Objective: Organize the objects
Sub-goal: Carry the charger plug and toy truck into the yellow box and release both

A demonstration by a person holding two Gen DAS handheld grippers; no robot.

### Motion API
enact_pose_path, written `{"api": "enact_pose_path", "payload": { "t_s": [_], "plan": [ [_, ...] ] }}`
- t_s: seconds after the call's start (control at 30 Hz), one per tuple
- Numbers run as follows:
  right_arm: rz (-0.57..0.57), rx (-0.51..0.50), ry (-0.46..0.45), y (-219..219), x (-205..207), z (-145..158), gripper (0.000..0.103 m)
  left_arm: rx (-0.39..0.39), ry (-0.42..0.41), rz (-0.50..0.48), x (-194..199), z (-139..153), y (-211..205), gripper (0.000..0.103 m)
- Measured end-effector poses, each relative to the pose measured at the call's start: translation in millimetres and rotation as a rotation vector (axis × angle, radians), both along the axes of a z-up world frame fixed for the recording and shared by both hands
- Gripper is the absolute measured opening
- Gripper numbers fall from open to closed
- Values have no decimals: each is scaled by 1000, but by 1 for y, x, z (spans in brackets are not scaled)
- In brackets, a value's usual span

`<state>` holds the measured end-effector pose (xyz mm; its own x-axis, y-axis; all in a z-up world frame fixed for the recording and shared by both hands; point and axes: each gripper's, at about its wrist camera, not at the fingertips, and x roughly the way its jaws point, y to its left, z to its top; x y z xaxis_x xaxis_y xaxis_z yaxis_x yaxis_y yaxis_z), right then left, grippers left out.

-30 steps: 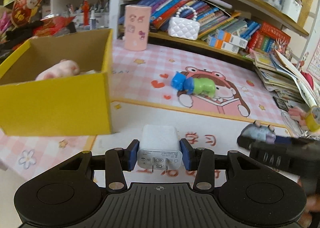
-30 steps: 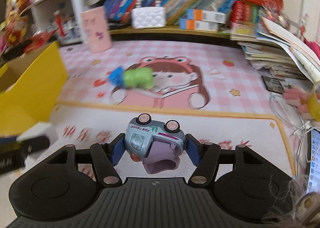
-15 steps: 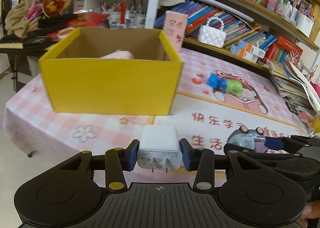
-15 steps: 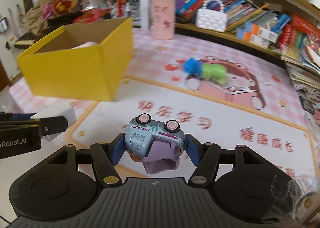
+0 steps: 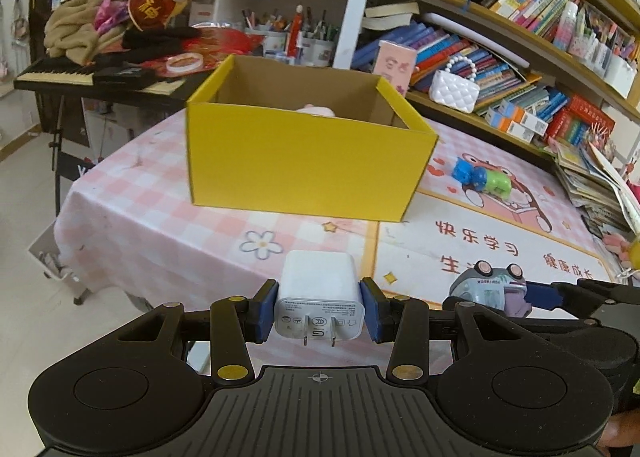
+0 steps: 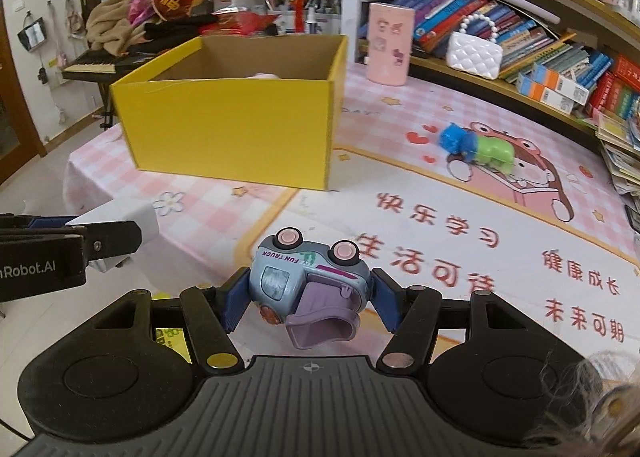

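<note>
My left gripper (image 5: 319,309) is shut on a white plug-in charger (image 5: 319,297), prongs toward the camera, held above the table's near edge. My right gripper (image 6: 308,293) is shut on a small blue toy truck (image 6: 304,281), upside down, wheels up. The yellow cardboard box (image 5: 304,161) stands open on the table ahead of both grippers, with a pink soft thing (image 5: 316,111) inside. It also shows in the right wrist view (image 6: 232,137). A blue and green toy (image 6: 476,147) lies on the pink mat to the right. The charger also shows at the left in the right wrist view (image 6: 120,217).
A pink cup (image 6: 388,45) and a white quilted purse (image 6: 474,53) stand at the back by shelves of books. A stack of magazines (image 5: 592,181) lies at the right. The table's left edge (image 5: 64,225) drops to the floor. A keyboard (image 5: 60,75) stands behind left.
Both grippers have pulled back and to the left, away from the mat. The yellow box now lies farther ahead and more central. Each gripper keeps its hold.
</note>
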<state>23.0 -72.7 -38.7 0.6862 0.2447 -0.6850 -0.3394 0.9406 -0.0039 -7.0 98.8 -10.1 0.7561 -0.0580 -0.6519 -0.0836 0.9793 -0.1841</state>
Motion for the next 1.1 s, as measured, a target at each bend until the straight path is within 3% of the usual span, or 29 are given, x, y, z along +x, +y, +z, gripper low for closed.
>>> {"api": "enact_pose_path", "payload": {
  "t_s": [0.3, 0.53, 0.87, 1.1],
  "plan": [
    [24, -6, -16, 31, -13, 2, 60, 16, -39, -11, -10, 6, 23, 42],
    [32, 2, -74, 45, -3, 19, 60, 34, -137, -3, 0, 24, 34, 42],
    [47, 28, -233, 54, 72, 64, 60, 62, -271, 70, 64, 60, 51, 42],
    [71, 6, -247, 64, 136, 67, 60, 54, -237, 85, 120, 51, 47, 42]
  ]
}}
